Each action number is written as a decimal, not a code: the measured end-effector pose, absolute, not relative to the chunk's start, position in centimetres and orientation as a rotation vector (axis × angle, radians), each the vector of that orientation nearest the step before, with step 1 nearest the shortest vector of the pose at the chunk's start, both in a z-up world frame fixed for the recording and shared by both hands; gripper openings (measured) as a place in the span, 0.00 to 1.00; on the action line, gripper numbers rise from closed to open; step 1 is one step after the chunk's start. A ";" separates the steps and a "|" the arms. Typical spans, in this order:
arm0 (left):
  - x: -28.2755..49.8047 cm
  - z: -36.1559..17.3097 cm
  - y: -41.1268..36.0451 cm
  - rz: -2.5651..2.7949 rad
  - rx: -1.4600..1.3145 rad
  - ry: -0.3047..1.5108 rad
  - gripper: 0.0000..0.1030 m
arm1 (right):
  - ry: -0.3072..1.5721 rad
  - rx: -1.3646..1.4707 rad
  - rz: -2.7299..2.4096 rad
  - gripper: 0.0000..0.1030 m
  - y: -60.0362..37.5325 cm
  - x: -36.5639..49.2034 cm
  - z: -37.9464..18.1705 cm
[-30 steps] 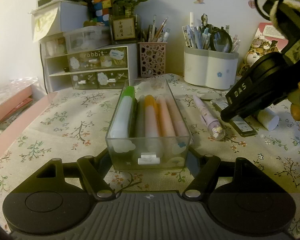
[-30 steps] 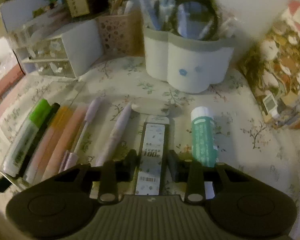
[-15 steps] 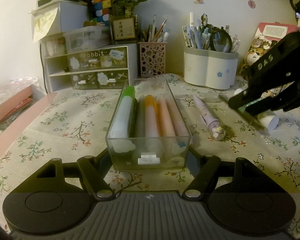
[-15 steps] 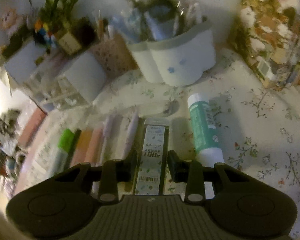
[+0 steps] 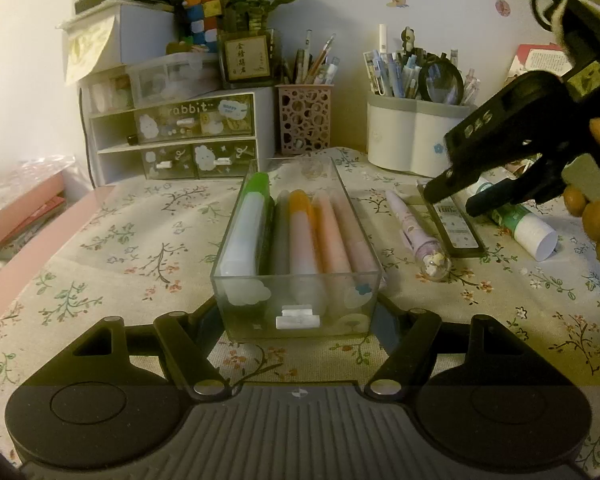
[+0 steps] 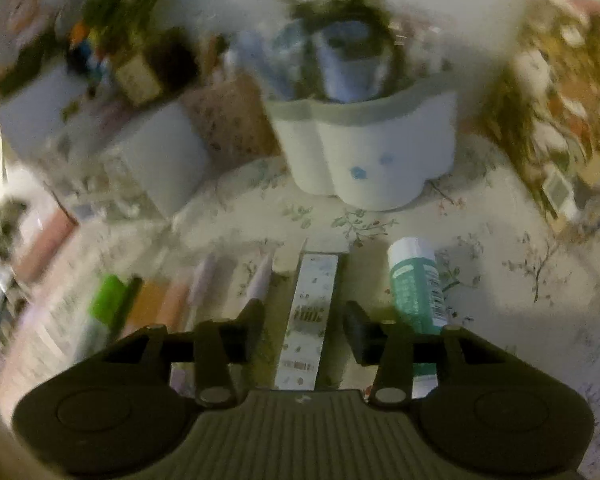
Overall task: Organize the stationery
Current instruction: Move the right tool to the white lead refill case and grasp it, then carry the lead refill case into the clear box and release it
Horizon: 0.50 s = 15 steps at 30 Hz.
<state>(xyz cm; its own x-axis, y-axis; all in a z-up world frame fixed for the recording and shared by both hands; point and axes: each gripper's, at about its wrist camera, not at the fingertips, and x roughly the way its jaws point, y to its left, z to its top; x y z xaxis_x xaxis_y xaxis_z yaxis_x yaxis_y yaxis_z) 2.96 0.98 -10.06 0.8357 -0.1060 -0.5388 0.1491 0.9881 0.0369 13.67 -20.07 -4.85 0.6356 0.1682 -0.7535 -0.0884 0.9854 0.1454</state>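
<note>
Left gripper [image 5: 298, 312] clamping clear tray [image 5: 236, 304] steady on table; right gripper [image 6: 306, 332], jaws just opening, straddling unheld lead-refill case [image 6: 310, 312] beside tray; next: closing, transferring.

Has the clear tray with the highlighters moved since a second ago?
No. The clear tray sits at the same spot on the floral tablecloth, in line with the drawer unit, clamped by the left gripper.

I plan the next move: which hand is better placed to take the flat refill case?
Right: the right gripper is open astride the refill case; the left gripper clamps the clear box.
</note>
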 end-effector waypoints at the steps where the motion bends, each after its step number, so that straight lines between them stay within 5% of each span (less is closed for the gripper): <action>1: 2.9 -10.1 0.9 -0.135 0.079 0.565 0.70 | 0.874 0.140 0.142 0.40 -20.7 13.9 -4.9; 15: 3.0 -10.1 0.9 -0.136 0.079 0.565 0.70 | 0.953 0.190 0.148 0.15 -20.9 15.9 -5.2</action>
